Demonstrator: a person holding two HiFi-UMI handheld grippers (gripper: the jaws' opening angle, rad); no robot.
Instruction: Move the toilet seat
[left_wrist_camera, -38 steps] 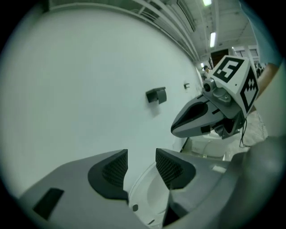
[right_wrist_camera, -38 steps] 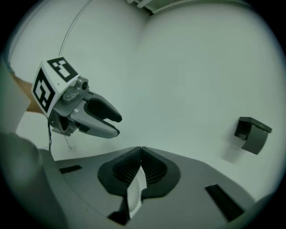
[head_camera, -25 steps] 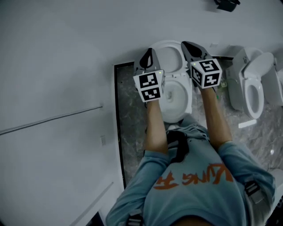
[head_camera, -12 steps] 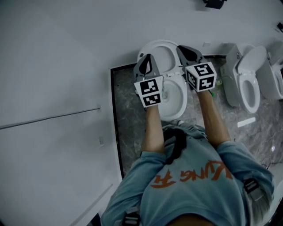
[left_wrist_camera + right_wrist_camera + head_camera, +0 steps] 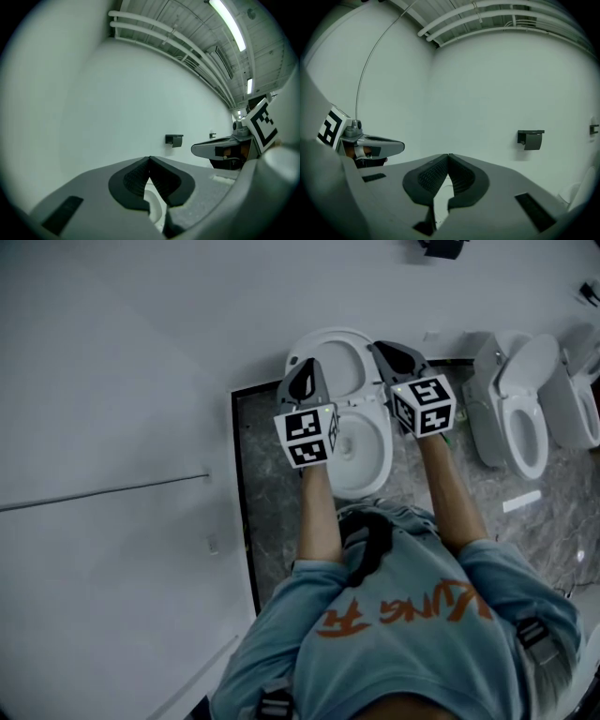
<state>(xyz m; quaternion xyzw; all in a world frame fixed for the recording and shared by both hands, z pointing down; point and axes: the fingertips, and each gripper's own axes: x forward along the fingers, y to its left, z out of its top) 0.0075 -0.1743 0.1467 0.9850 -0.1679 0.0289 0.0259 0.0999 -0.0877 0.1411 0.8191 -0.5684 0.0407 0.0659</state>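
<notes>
Toilet seat [image 5: 330, 360] stands raised behind the toilet bowl [image 5: 367, 451]. Left gripper [image 5: 309, 367] and right gripper [image 5: 382, 351] hover above the bowl's sides, fingers pressed together, holding nothing.

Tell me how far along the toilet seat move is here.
Done, apparently: a hinged part, lid or seat, stands raised against the wall above the toilet bowl; I cannot tell which. In hand: nothing, the left gripper and right gripper are both shut and empty over the bowl. Left: possibly gripping and moving the seat.
</notes>
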